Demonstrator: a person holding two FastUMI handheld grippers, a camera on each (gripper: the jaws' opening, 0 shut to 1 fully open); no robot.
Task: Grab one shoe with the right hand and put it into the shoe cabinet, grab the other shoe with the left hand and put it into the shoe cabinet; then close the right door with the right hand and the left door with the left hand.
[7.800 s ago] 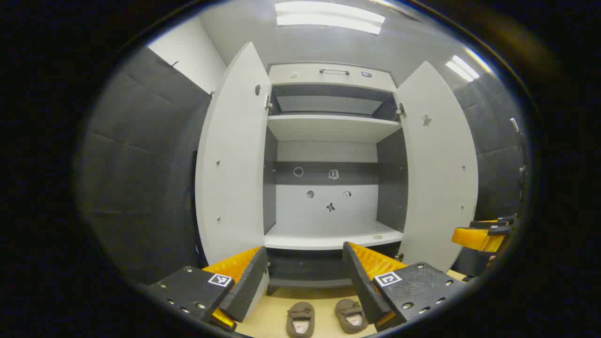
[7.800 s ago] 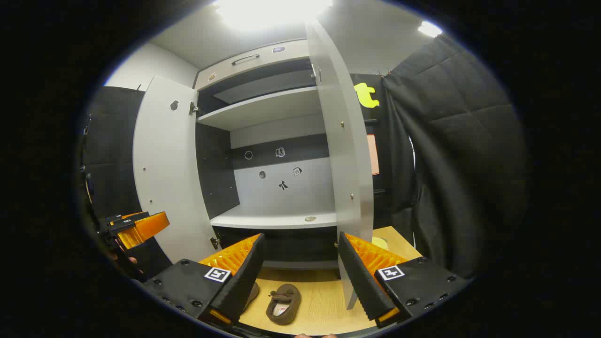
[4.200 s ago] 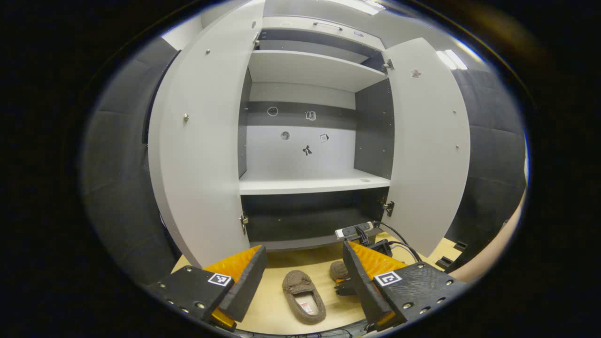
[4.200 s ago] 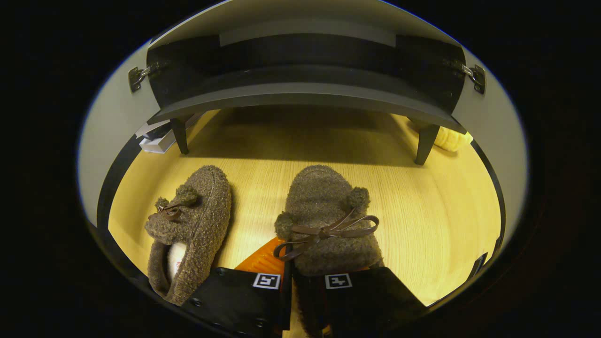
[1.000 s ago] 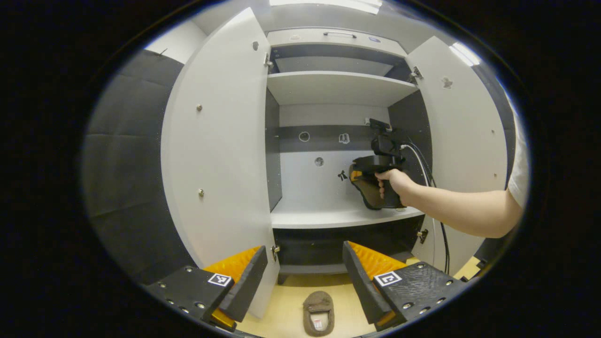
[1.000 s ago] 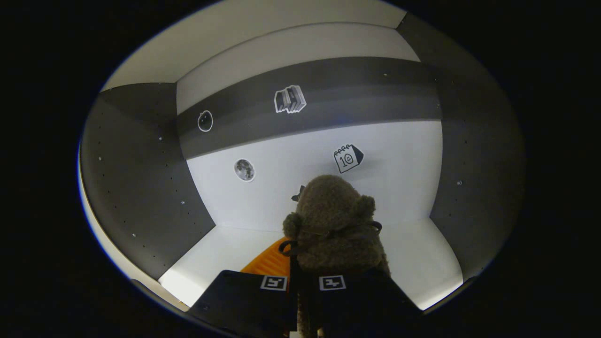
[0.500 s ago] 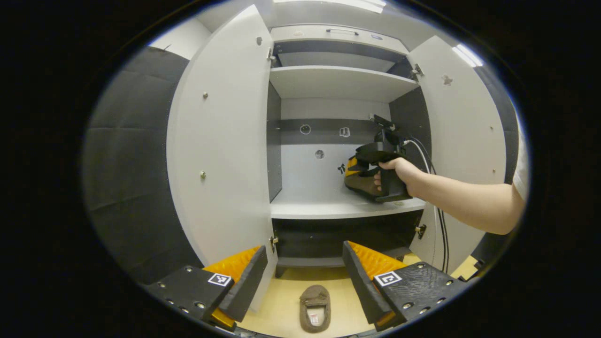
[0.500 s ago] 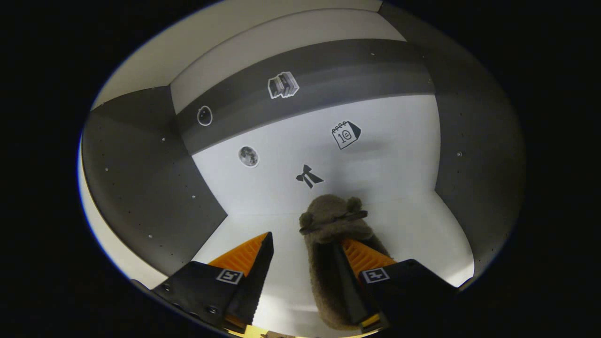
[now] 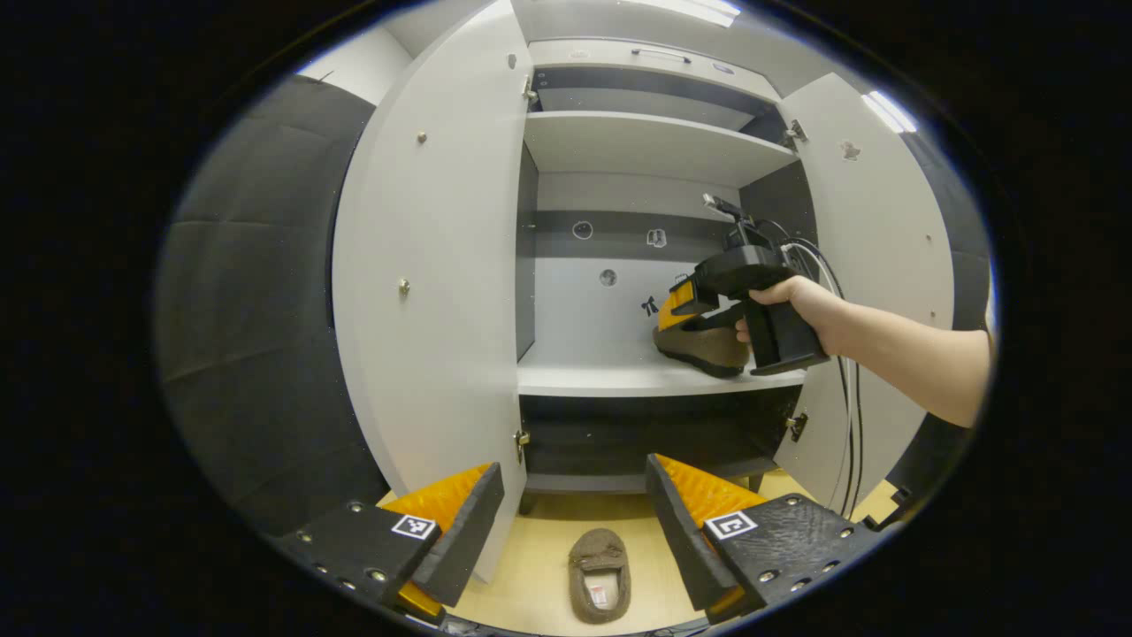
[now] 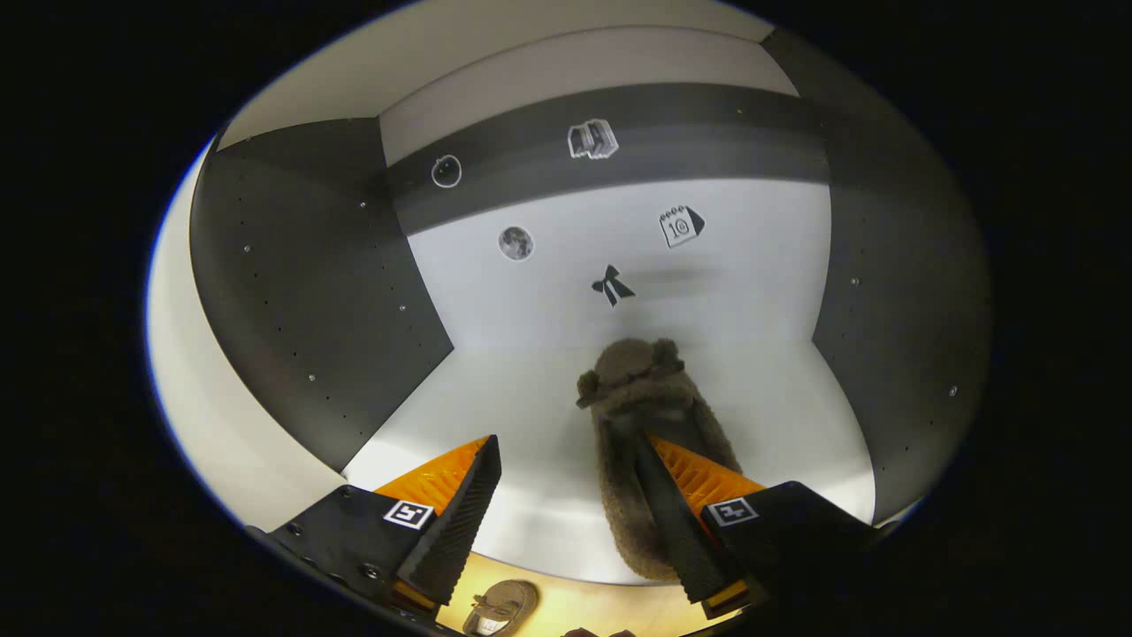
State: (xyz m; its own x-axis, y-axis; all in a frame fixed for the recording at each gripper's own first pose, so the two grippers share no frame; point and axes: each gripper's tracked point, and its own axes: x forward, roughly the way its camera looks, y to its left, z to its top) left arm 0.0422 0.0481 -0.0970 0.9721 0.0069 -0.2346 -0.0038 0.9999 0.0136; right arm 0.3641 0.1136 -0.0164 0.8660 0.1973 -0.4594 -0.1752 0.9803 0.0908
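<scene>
One fuzzy brown shoe (image 10: 632, 389) lies on the white middle shelf (image 10: 796, 425) of the shoe cabinet, toe toward the back wall. My right gripper (image 10: 566, 513) stands open at its heel end, one finger overlapping the shoe's heel. In the left gripper view that shoe (image 9: 703, 349) rests on the shelf (image 9: 619, 380), with the right gripper (image 9: 685, 305) and the hand holding it just above. The other shoe (image 9: 601, 575) sits on the wooden floor before the cabinet, and it appears as the floor shoe (image 10: 500, 603) in the right gripper view. My left gripper (image 9: 570, 522) hangs open above it, holding nothing.
Both cabinet doors stand wide open: the left door (image 9: 424, 283) and the right door (image 9: 875, 248). A higher shelf (image 9: 646, 141) and a drawer sit above. A cable (image 9: 845, 425) hangs along the right door. Dark padded walls flank the cabinet.
My right gripper carried the shoe into the cabinet, opened and left it lying on the middle shelf, then drew back slightly. The left gripper has stayed open and shifted a little.
</scene>
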